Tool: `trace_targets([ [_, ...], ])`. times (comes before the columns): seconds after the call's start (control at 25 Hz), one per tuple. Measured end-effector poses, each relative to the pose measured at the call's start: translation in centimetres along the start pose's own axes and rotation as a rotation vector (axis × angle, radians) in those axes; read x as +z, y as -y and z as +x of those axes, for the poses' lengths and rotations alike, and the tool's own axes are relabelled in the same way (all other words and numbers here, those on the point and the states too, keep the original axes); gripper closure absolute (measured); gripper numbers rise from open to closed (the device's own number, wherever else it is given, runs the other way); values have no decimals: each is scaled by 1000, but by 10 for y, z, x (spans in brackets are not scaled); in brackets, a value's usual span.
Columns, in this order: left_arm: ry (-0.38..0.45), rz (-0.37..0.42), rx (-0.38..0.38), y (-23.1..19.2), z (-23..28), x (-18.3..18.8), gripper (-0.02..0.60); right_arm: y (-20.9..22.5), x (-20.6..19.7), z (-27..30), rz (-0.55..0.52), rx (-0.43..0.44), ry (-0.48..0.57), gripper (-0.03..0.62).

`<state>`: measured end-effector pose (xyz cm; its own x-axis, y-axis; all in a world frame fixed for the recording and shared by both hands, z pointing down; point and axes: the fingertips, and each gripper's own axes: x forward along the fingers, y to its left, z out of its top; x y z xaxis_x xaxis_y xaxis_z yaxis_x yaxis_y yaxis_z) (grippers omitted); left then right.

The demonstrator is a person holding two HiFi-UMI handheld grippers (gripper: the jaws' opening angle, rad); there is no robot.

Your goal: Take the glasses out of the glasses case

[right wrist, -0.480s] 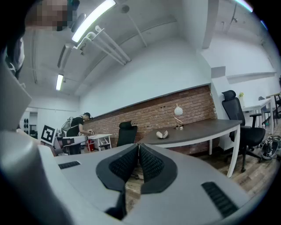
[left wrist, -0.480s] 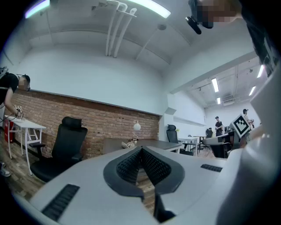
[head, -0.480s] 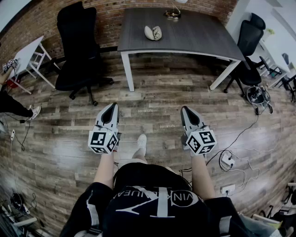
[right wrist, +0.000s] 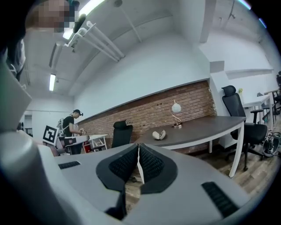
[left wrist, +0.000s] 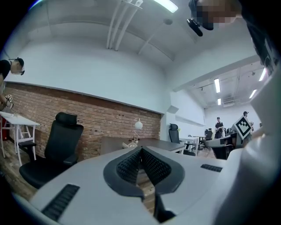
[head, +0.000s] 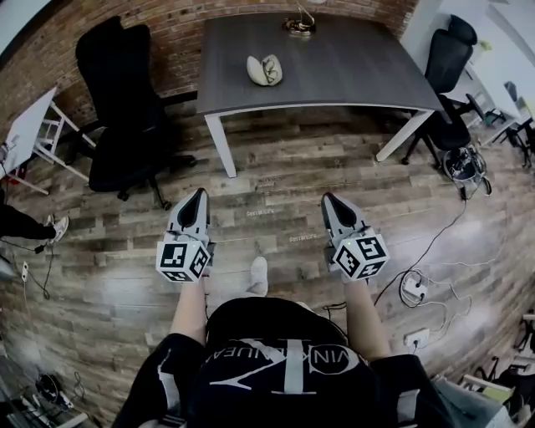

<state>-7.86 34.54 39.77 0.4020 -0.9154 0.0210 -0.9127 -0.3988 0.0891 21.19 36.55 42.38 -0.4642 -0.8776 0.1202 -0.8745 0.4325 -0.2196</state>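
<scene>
Standing well back from desk (head: 351,67), both grippers held out about level over bare floor (head: 276,184). No contact w/ anything yet.

Left gripper (head: 199,194): fingers (left wrist: 129,167) clenched tip to tip, nothing between. Right gripper (head: 328,201): same, pads pressed together, empty.

Case (head: 264,70): pale clamshell on the desk, far ahead of both sets of fingertips, roughly midway between their two lines of aim. From the right gripper view it sits just above and slightly right of the tips. Lamp (head: 299,23) is beyond it, near but apart. Case appears to lie open or at least ajar, two lobes showing. Too small to tell whether glasses are inside.

Handling est. (judgement only):
- Case: looks like a rigid shell, light. Desk top looks smooth, so prob. skates if pushed from one side. Best pinned by one gripper on the lower shell's rim, or squeezed across its short width.
- If shut or sprung: hinge likely to want to snap back, so hold lid edge opposite hinge.
- Glasses: light, thin, fragile. Lenses smear and scratch, arms bend easily, surfaces prob. slick.
- Take-hold pt: bridge, or frame front near a hinge, w/ gentle squeeze. Avoid lens faces and arm tips.
- Lift straight up out of shell so arms don't snag the rim.

Both pairs of fingers need to open before any of this.
</scene>
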Motion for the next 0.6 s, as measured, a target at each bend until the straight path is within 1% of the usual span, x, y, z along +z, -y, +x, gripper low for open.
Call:
trace_targets([
  [0.12,-9,-7,-7,-15,24,-1,566,8,0,26,8,-5,-17,563],
  [0.28,-27,-15,-14,-33,51,-5,566,20,-1,57,44,-17,-35,562],
  [0.48,-40,-21,-18,-58,83,-12,566,37,-2,92,60,-61,-34,560],
  [0.6,-44,-21,-23,-73,97,-15,566,43,-2,113,88,-71,-16,559],
])
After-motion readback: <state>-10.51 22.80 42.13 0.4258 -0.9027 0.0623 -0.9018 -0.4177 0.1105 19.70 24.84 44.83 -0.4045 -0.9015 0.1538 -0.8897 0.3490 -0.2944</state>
